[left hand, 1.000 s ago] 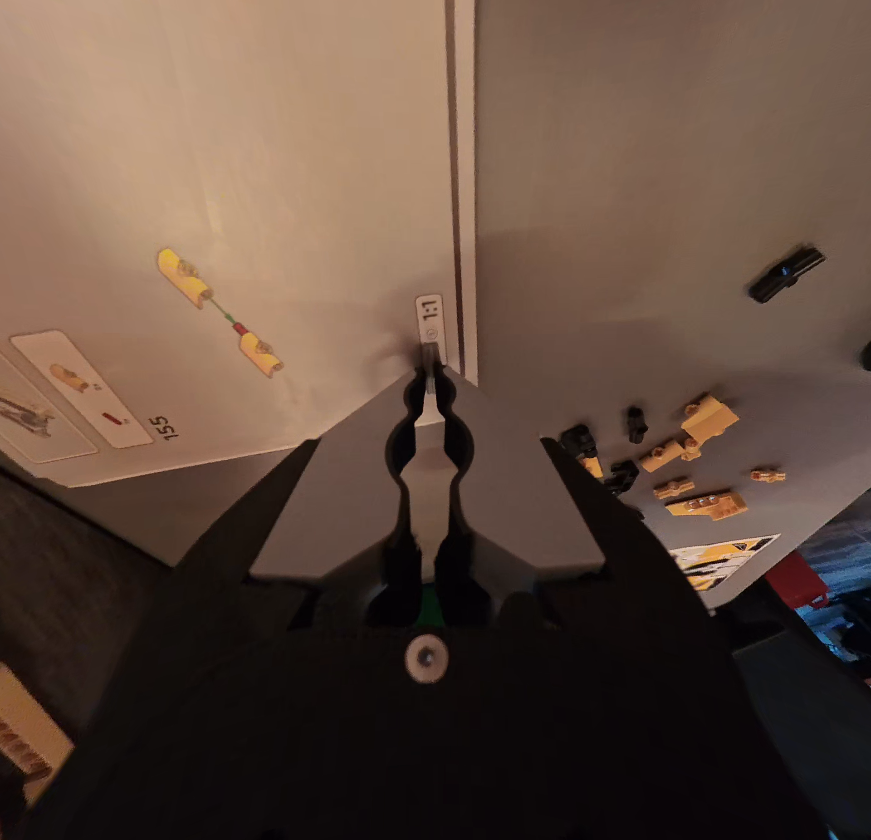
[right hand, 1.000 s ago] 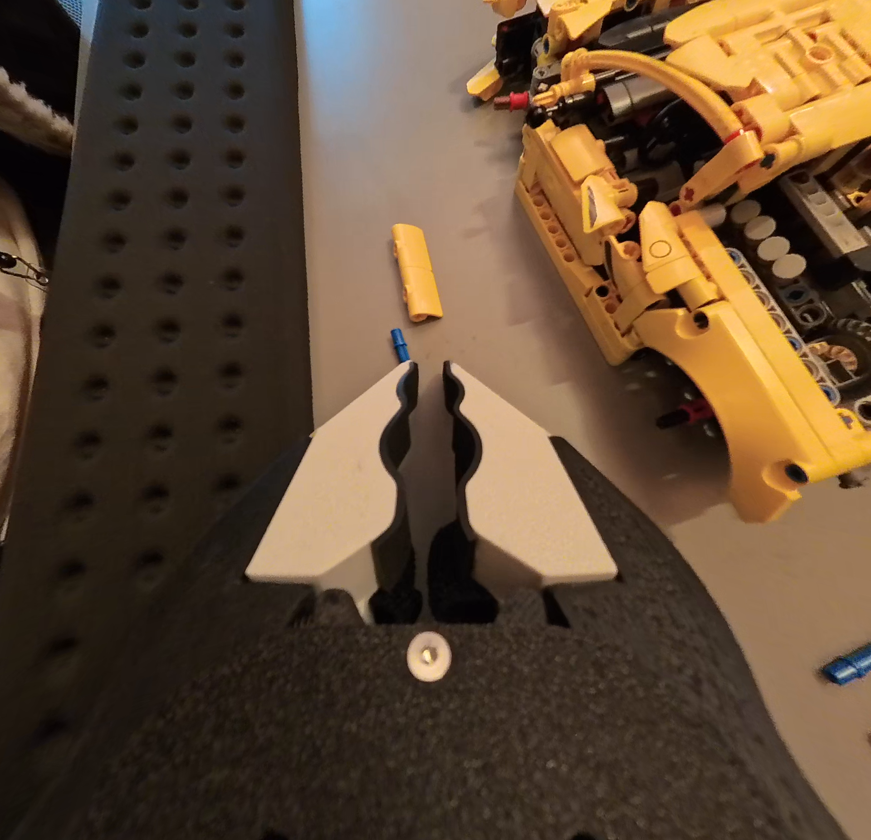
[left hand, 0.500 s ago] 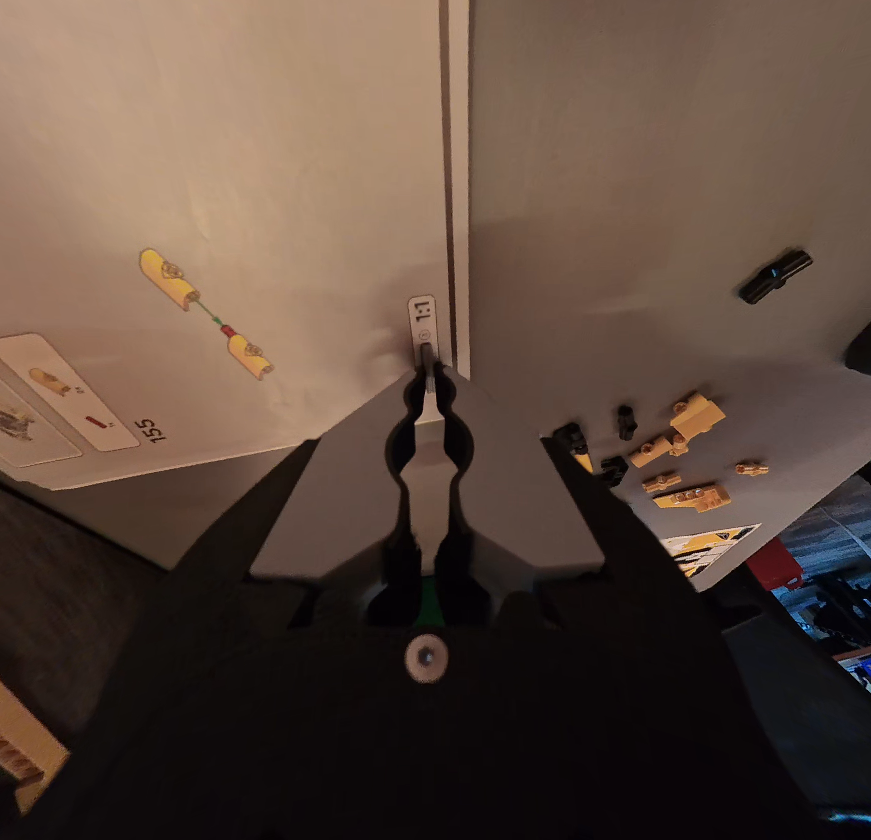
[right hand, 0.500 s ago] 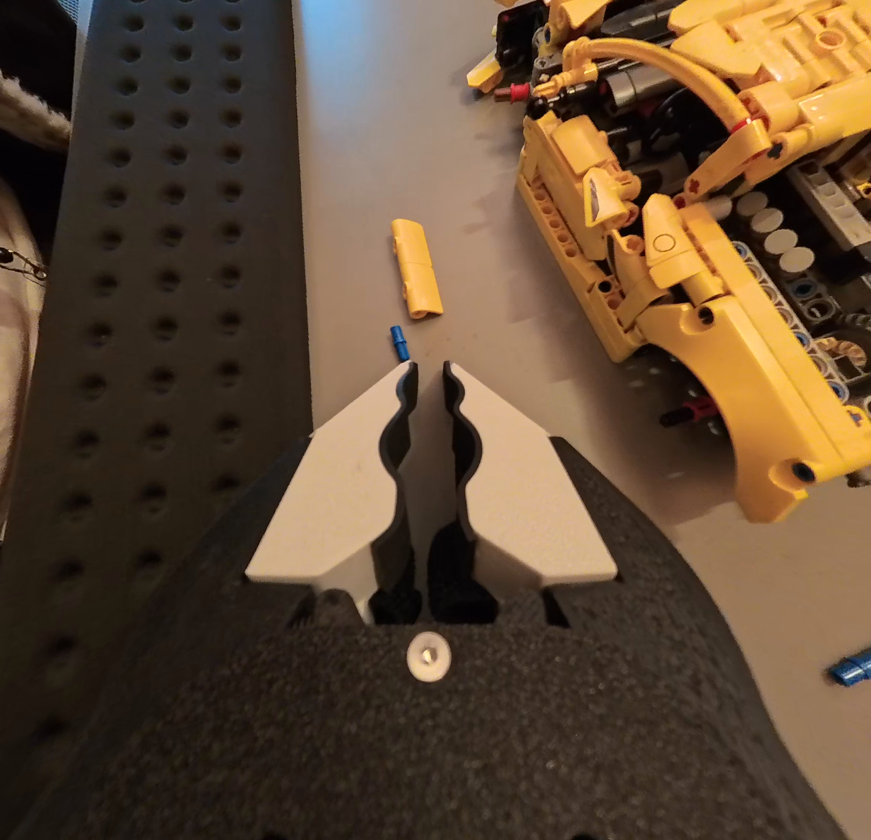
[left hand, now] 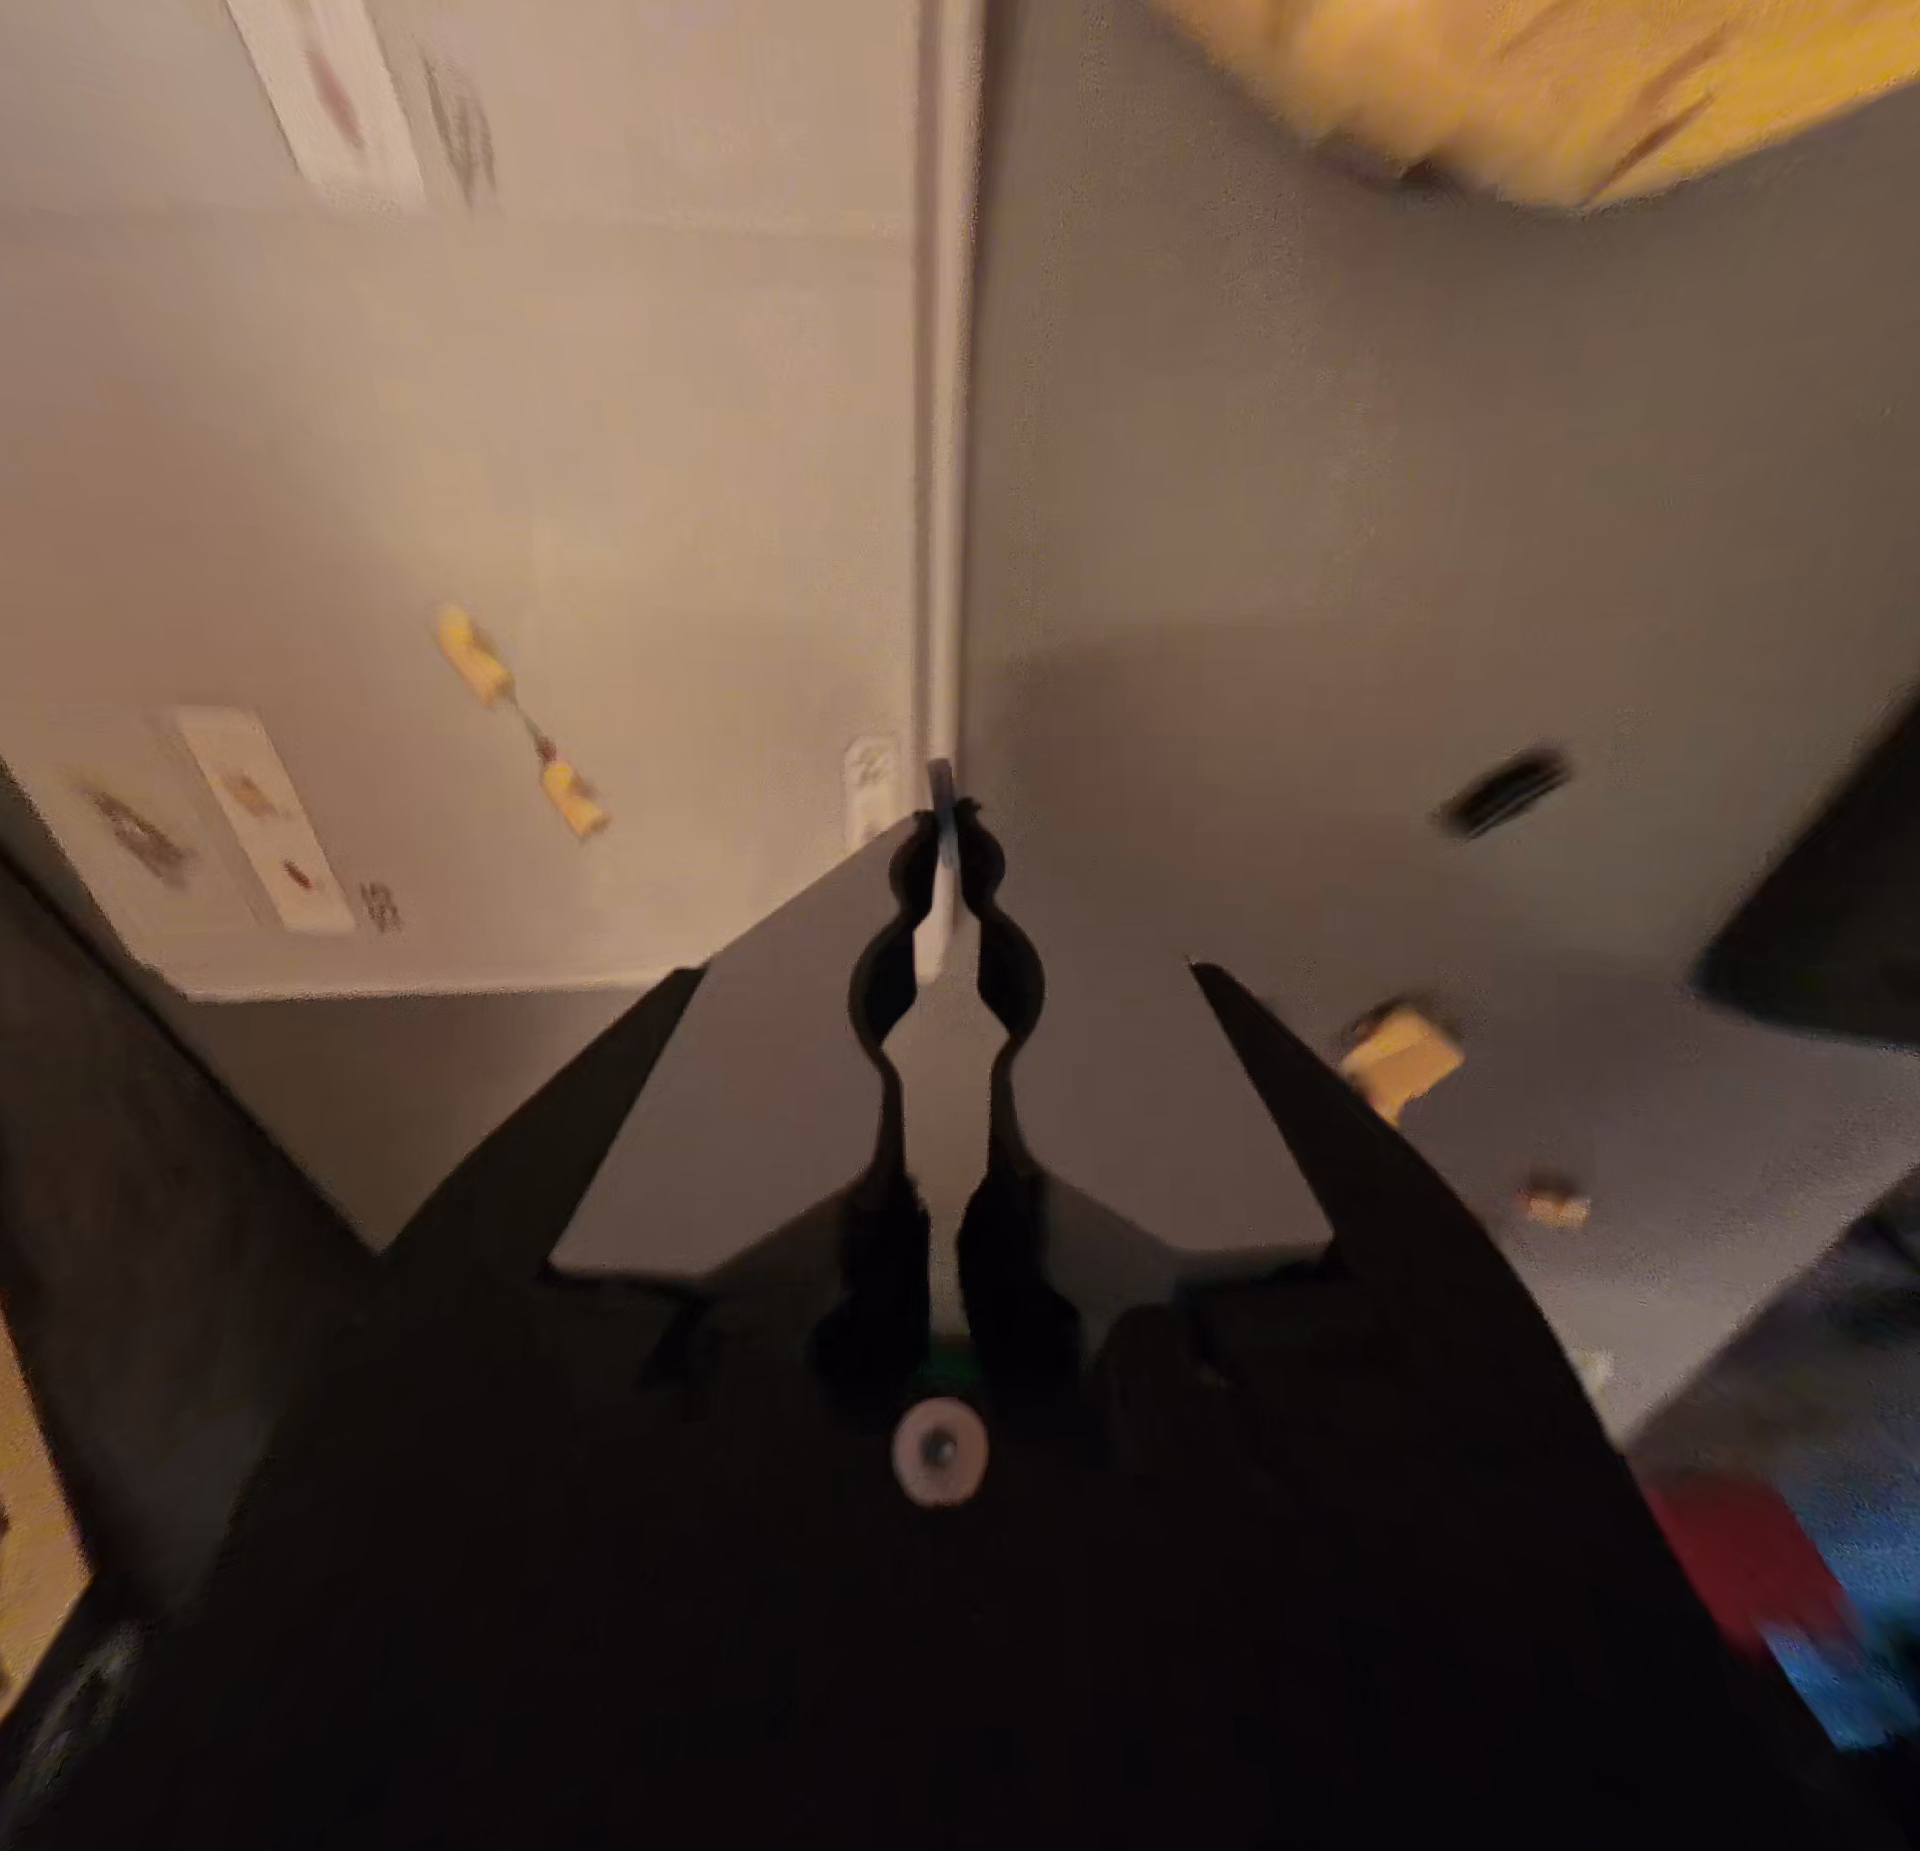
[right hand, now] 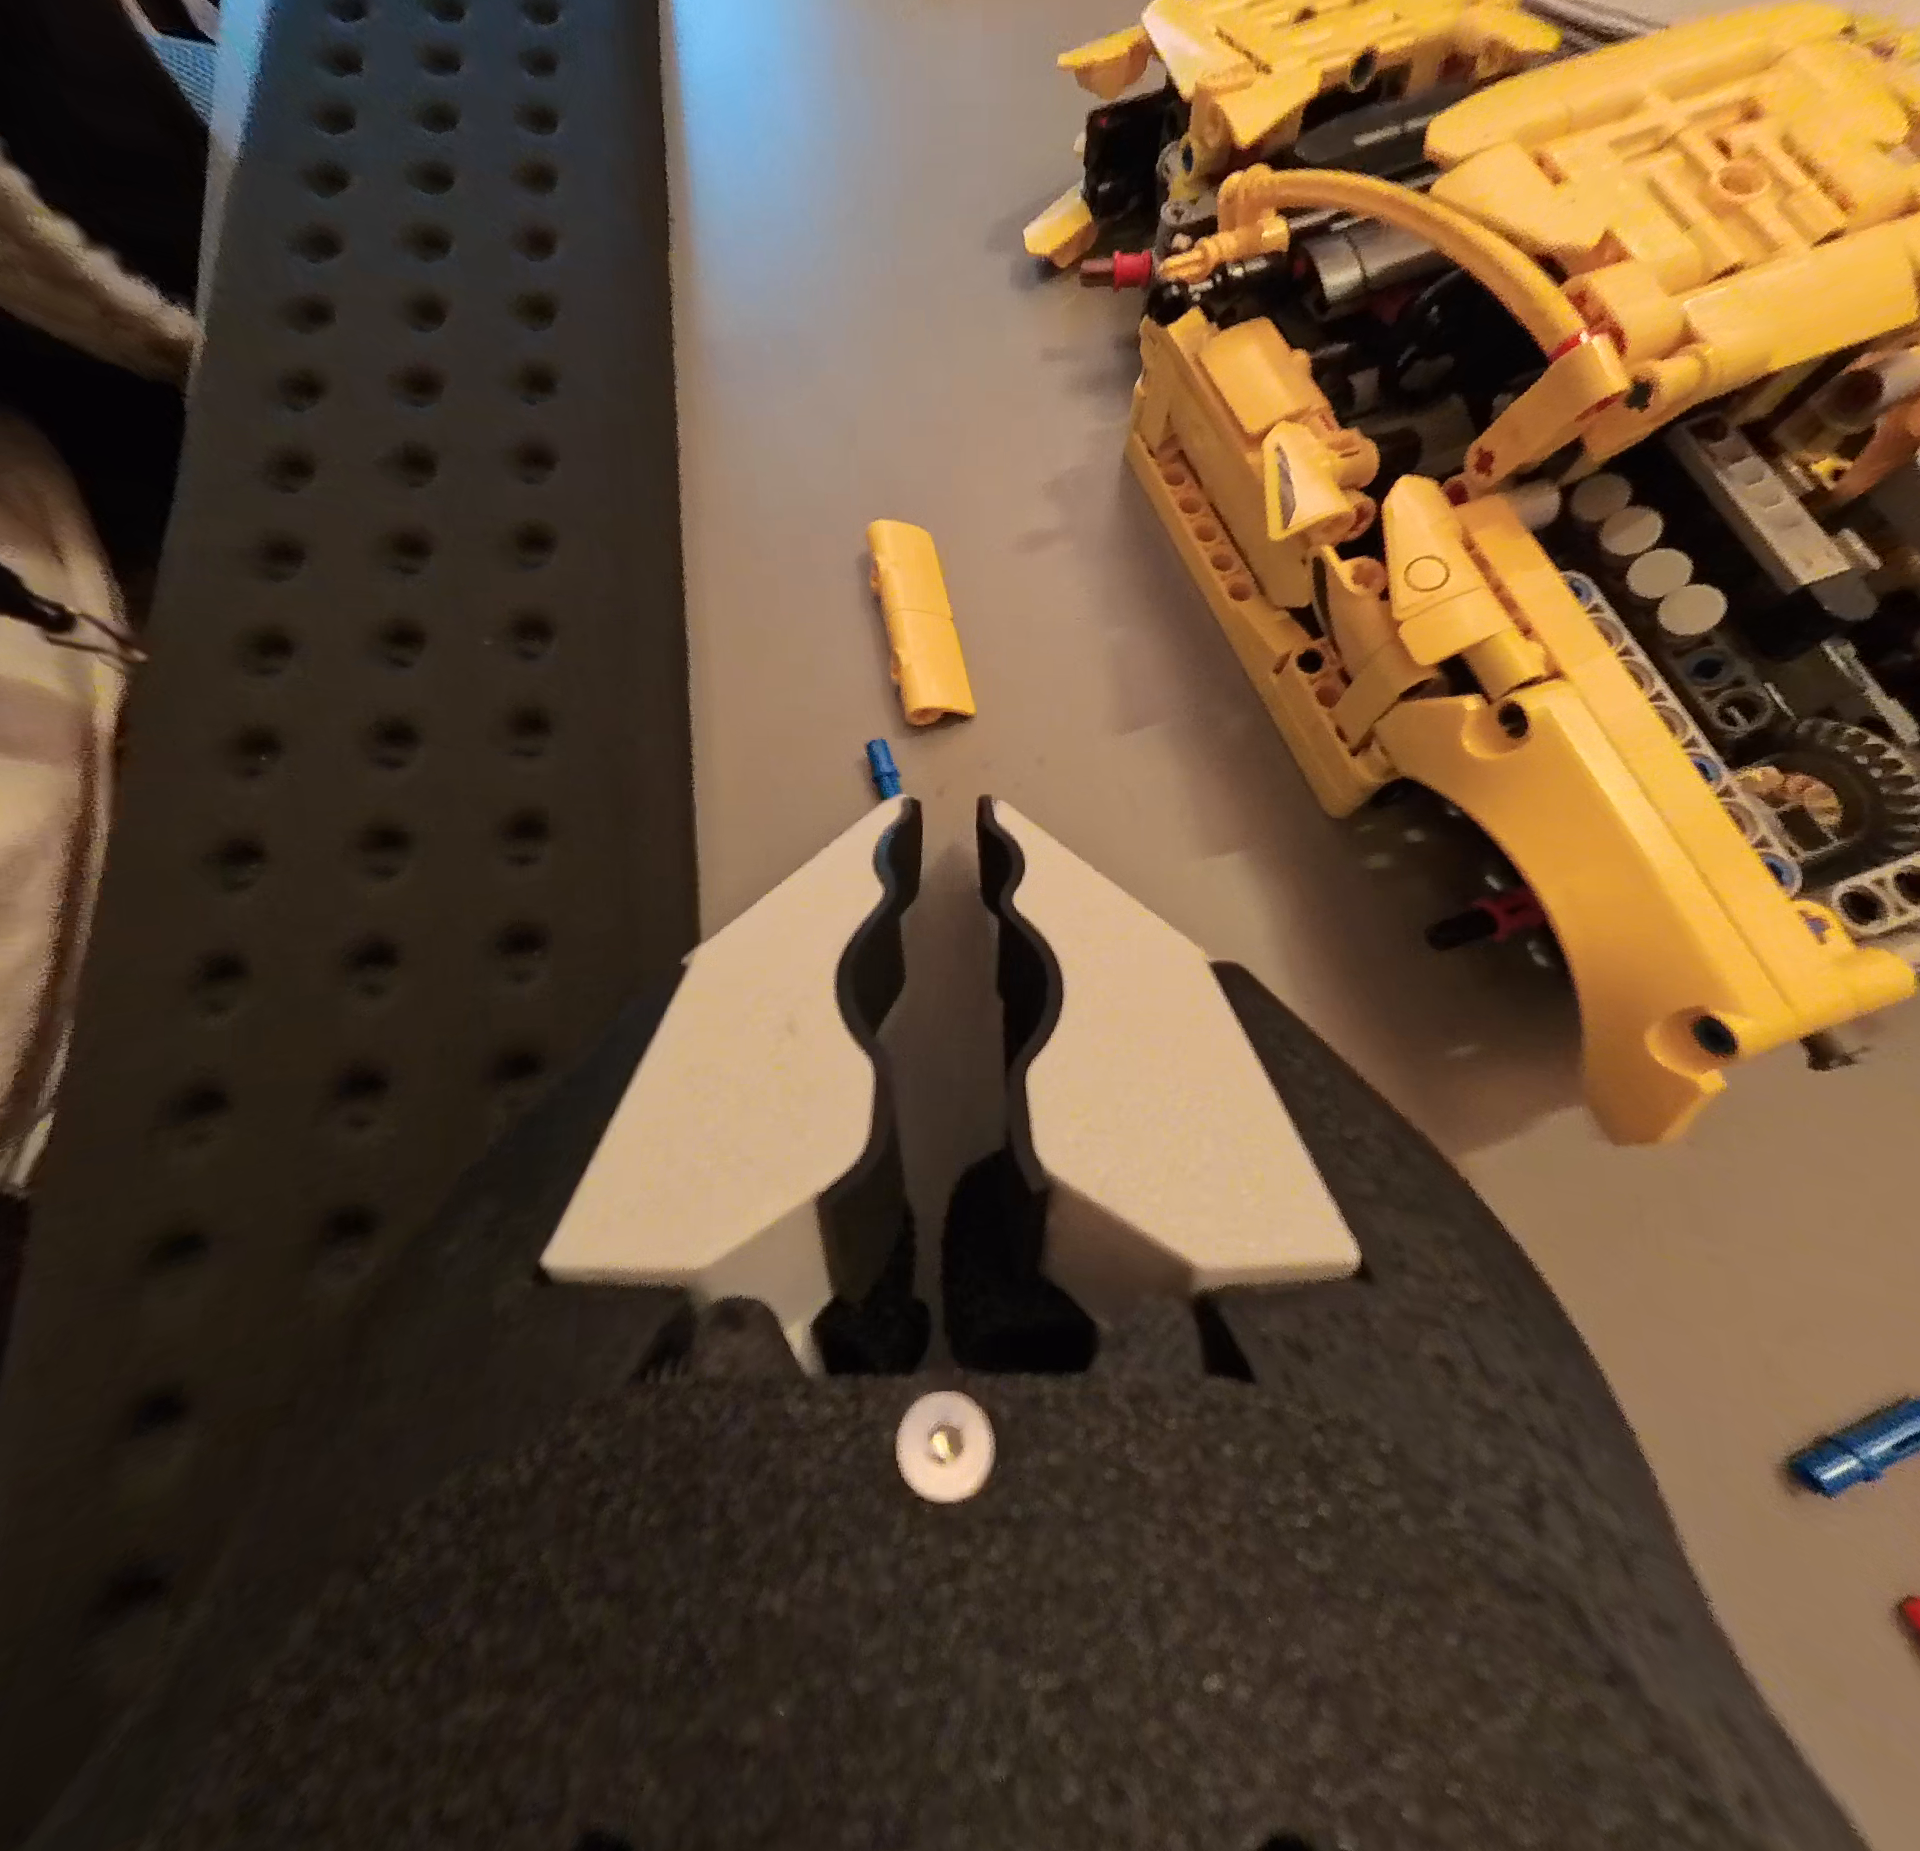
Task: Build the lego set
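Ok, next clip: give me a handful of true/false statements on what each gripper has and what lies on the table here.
1. The left gripper pinches a small grey piece at its tips. True.
2. The right gripper holds the yellow curved piece. False: it holds nothing; that piece lies on the table ahead of it.
3. A small blue pin lies just beyond the right gripper's tip. True.
4. The yellow model stands left of the right gripper. False: it sits to the right.
5. The left gripper hangs over the edge of the open instruction booklet. True.
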The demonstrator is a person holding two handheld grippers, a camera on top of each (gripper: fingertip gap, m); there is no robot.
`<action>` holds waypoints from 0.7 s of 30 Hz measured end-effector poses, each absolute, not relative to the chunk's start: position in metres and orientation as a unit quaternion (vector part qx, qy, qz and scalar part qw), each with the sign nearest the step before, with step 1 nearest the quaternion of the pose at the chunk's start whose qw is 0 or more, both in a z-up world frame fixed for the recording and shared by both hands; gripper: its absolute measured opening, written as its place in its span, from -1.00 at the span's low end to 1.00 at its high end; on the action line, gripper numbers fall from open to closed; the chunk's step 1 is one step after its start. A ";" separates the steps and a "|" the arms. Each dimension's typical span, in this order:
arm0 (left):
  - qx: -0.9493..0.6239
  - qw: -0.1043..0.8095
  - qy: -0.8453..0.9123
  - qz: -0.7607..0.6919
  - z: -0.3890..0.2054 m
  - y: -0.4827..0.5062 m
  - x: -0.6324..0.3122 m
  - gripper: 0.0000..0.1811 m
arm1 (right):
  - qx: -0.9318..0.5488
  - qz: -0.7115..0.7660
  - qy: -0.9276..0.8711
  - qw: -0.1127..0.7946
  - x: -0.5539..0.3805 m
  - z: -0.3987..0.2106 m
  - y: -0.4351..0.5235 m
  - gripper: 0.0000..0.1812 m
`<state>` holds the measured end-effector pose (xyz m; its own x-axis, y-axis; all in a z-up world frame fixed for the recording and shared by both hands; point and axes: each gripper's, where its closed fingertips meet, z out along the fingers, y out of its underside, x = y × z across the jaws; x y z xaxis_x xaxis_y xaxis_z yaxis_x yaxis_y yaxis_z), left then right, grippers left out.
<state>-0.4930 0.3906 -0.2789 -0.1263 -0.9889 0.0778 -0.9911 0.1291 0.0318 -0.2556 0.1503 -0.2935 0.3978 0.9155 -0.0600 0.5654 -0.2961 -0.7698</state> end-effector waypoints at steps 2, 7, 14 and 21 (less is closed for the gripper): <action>0.658 -0.027 -0.745 0.109 -0.253 0.349 -0.461 -0.97 | -0.755 0.268 -0.484 0.351 -0.258 -0.288 0.149 -0.89; 0.618 -0.074 -0.760 0.187 -0.256 0.232 -0.414 -0.97 | -0.757 0.241 -0.480 0.374 -0.254 -0.284 0.159 -0.87; 0.597 -0.090 -0.773 0.193 -0.304 0.168 -0.375 -0.96 | -0.743 0.229 -0.447 0.443 -0.244 -0.260 0.174 -0.80; 0.617 -0.089 -0.750 0.219 -0.302 0.166 -0.369 -0.97 | -0.742 0.216 -0.467 0.429 -0.248 -0.269 0.170 -0.80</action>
